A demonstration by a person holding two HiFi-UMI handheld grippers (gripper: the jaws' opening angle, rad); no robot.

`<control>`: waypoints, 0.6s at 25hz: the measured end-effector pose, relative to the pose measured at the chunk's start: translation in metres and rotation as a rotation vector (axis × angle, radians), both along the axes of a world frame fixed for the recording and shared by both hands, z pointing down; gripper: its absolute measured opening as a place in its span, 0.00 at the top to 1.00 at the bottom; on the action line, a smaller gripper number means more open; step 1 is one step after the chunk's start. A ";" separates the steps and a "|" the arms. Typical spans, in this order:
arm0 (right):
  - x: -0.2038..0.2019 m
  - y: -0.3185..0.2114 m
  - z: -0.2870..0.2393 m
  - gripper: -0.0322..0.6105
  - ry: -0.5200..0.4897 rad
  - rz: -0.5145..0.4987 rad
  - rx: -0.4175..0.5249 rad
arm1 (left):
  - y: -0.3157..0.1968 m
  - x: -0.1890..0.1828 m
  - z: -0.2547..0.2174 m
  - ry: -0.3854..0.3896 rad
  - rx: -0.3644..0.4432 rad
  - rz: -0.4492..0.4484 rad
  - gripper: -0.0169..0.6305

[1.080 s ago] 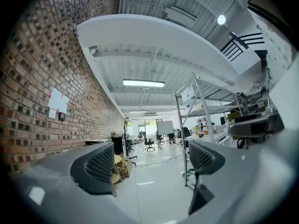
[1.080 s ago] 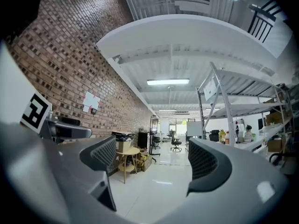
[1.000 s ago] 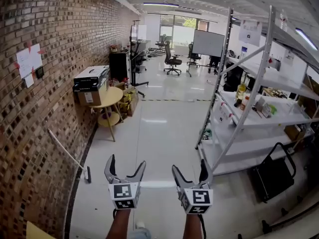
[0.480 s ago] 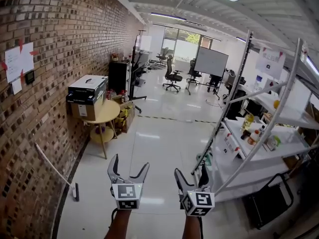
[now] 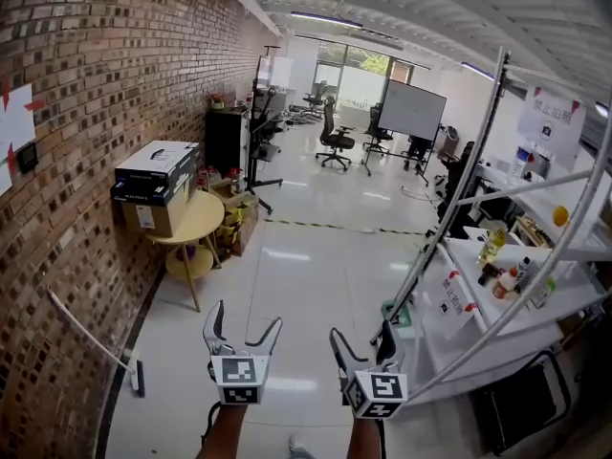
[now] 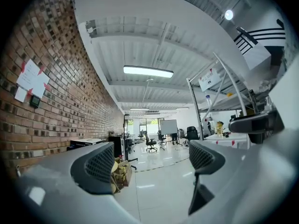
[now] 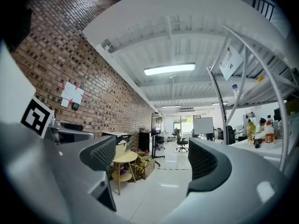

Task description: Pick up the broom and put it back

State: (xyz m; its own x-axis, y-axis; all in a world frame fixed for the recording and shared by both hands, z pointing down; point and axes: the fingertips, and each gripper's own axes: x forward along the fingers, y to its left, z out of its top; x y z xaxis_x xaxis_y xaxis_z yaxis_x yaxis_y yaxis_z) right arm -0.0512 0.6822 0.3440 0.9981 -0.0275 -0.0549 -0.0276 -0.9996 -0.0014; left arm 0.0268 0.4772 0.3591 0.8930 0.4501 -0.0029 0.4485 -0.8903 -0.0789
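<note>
One broom (image 5: 91, 329) is propped at the floor's left edge against the brick wall (image 5: 86, 113), its head down and its handle slanting up leftward. It lies well left of both grippers and is judged nearer the left gripper (image 5: 243, 317). That gripper and the right gripper (image 5: 361, 332) are both held with jaws spread and nothing between them.

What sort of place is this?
Most likely a shared office or lab workspace: a long brick wall, an office chair and whiteboard at the far end, and metal shelving holding bottles on the right.

Head view high, looking down hall; gripper views low, facing forward; all share whiteboard (image 5: 413, 110).
</note>
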 end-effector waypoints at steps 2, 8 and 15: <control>0.029 0.020 0.004 0.20 -0.001 -0.010 0.012 | 0.017 0.029 0.001 0.007 0.017 -0.019 0.19; 0.117 0.089 -0.022 0.20 0.057 -0.046 0.002 | 0.086 0.115 -0.015 0.022 -0.006 -0.043 0.19; 0.208 0.110 -0.027 0.20 0.058 -0.183 0.002 | 0.097 0.171 -0.011 -0.004 0.016 -0.167 0.19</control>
